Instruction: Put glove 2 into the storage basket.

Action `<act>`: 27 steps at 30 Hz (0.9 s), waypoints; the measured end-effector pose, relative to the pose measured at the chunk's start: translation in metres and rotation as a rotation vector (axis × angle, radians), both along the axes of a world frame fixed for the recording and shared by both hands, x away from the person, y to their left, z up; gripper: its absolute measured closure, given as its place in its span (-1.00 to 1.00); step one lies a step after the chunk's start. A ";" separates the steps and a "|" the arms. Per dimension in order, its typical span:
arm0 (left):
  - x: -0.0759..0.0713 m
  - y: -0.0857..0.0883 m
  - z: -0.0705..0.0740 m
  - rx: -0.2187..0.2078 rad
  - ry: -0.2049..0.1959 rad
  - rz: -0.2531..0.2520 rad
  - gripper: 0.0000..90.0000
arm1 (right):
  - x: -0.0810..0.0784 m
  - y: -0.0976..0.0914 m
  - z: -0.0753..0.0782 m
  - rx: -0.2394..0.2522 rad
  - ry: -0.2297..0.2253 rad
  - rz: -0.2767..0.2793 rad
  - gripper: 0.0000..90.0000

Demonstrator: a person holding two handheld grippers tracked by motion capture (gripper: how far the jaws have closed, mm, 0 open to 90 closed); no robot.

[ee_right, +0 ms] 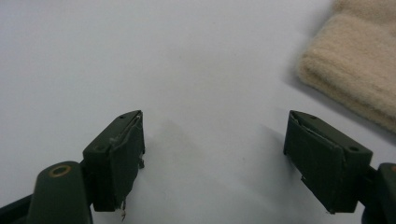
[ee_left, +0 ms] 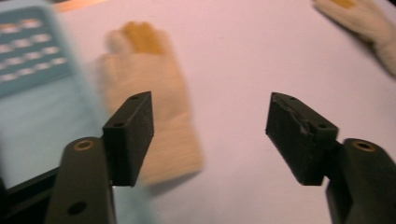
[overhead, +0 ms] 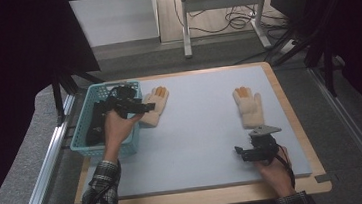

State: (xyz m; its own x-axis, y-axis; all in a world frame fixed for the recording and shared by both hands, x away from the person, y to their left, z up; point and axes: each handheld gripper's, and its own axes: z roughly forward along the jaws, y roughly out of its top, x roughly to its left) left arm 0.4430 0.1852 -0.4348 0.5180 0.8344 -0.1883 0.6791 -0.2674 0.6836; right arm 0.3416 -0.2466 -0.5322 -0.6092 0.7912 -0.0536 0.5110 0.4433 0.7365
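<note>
The middle of the worktop lies bare, a wide lane between the left glove and the right glove, which lie well apart. On the left edge the teal basket stands with raised mesh walls, the left glove just beside it, so little room is left between them. The left gripper hangs over that spot, jaws apart with nothing between them. The right gripper sits near the front edge, jaws spread over bare worktop, the right glove's cuff close beyond it.
</note>
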 end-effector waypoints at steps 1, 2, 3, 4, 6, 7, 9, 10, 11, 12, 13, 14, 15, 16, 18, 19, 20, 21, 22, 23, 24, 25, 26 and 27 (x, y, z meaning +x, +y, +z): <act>0.000 0.000 0.000 0.000 0.000 0.000 -0.19 | 0.000 0.000 0.000 0.000 0.000 0.000 -0.55; 0.002 -0.014 -0.004 0.015 0.001 -0.015 -0.14 | 0.000 0.000 0.000 0.000 0.000 0.000 -0.55; 0.003 -0.021 -0.006 0.023 0.003 -0.017 -0.11 | 0.000 0.000 0.000 0.000 0.000 0.000 -0.55; 0.004 -0.027 -0.009 0.031 0.006 -0.020 -0.06 | 0.000 0.000 0.000 0.000 0.000 0.000 -0.55; 0.007 -0.037 -0.015 0.058 0.017 -0.016 0.04 | 0.000 0.000 0.000 0.000 0.000 0.000 -0.55; 0.007 -0.037 -0.015 0.058 0.017 -0.016 0.08 | 0.000 0.000 0.000 0.000 0.000 0.000 -0.55; 0.011 -0.046 -0.021 0.086 0.030 -0.008 0.16 | 0.000 0.000 0.000 0.001 0.000 0.000 -0.55; 0.014 -0.051 -0.026 0.100 0.036 0.001 0.16 | 0.000 0.000 0.000 0.001 0.000 0.000 -0.55; 0.016 -0.054 -0.029 0.106 0.043 0.006 0.21 | 0.000 0.000 0.000 0.001 0.001 0.000 -0.55; 0.018 -0.057 -0.032 0.116 0.049 0.011 0.24 | 0.000 0.000 0.000 0.001 0.001 0.000 -0.55; 0.019 -0.060 -0.035 0.136 0.052 0.020 0.26 | 0.000 0.000 0.000 0.001 0.000 0.001 -0.55; 0.022 -0.063 -0.038 0.156 0.055 0.033 0.30 | 0.000 0.000 0.000 0.001 0.001 0.001 -0.55; 0.024 -0.064 -0.041 0.175 0.060 0.044 0.32 | 0.000 0.000 0.000 0.001 0.001 0.001 -0.55; 0.027 -0.065 -0.044 0.195 0.066 0.058 0.33 | 0.000 0.000 0.000 0.001 0.001 0.001 -0.55; 0.032 -0.066 -0.049 0.223 0.076 0.080 0.38 | 0.000 0.000 0.000 0.001 0.001 0.001 -0.55; 0.034 -0.066 -0.051 0.235 0.083 0.091 0.38 | 0.000 0.000 0.000 0.001 0.001 0.001 -0.55; 0.037 -0.066 -0.055 0.257 0.090 0.110 0.39 | 0.000 0.000 0.000 0.001 0.001 0.001 -0.56; 0.040 -0.066 -0.057 0.279 0.097 0.124 0.40 | 0.000 0.000 0.000 0.001 0.001 0.001 -0.56; 0.041 -0.067 -0.058 0.299 0.100 0.136 0.41 | 0.000 0.000 0.000 0.002 0.001 0.001 -0.56; 0.043 -0.069 -0.059 0.316 0.093 0.137 0.41 | 0.000 0.000 0.000 0.002 0.001 0.002 -0.56; 0.045 -0.072 -0.061 0.328 0.096 0.137 0.41 | 0.000 0.000 0.000 0.002 0.002 0.002 -0.56; 0.045 -0.072 -0.061 0.328 0.096 0.137 0.41 | 0.000 0.000 0.000 0.002 0.002 0.002 -0.56; 0.047 -0.076 -0.064 0.372 0.094 0.147 0.41 | 0.000 0.000 0.000 0.002 0.002 0.002 -0.56; 0.049 -0.078 -0.066 0.392 0.097 0.152 0.42 | 0.000 0.000 0.000 0.002 0.001 0.002 -0.56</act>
State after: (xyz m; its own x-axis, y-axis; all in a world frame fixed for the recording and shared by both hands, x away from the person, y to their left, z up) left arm 0.4916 0.1075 -0.5009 0.3794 0.9179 0.1162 0.7870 -0.3862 0.4811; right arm 0.3417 -0.2468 -0.5323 -0.6110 0.7900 -0.0513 0.5109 0.4430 0.7368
